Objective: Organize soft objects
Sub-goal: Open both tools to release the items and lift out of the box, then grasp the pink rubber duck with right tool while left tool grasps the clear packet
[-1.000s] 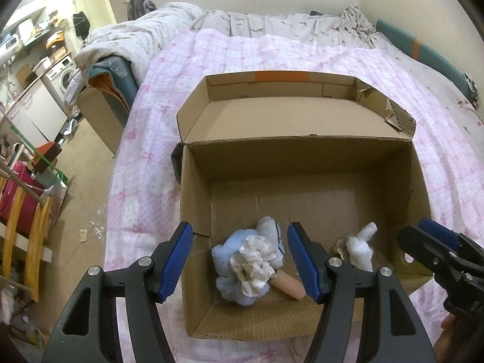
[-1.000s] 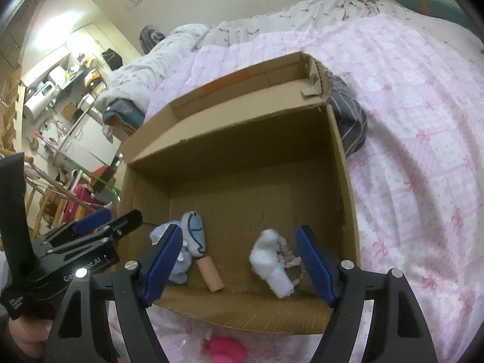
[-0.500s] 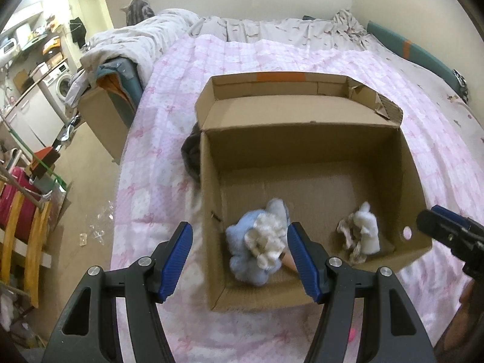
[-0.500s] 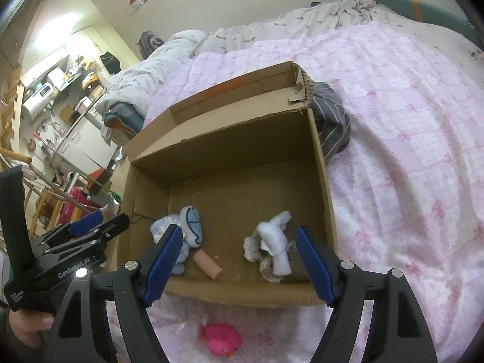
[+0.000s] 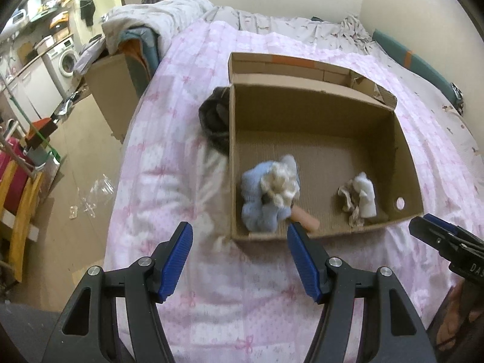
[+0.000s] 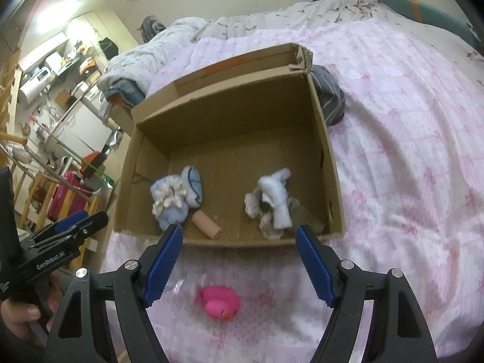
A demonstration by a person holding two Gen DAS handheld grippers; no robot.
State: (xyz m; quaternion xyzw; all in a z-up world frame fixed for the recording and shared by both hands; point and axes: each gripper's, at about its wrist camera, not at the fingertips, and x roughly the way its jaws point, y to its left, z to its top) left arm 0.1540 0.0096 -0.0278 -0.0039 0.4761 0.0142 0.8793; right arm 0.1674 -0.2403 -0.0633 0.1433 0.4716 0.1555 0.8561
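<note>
Now both claws gape wide and hold nothing: left claw (image 5: 239, 243), right claw (image 6: 239, 246). Inside the open brown cardboard box (image 6: 329, 163) on the pink quilted bed (image 6: 408, 151), a pale blue plush bundle (image 6: 177, 196) lies at 9 o'clock, a white-and-beige soft toy (image 6: 273, 202) at 3 o'clock. At 6 o'clock, outside the box, sits a pink rubber duck (image 6: 219, 302).

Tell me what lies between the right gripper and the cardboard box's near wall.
In the right wrist view, a pink rubber duck lies on the pink quilt, between the open right gripper and the cardboard box. Otherwise only quilt shows there.
</note>
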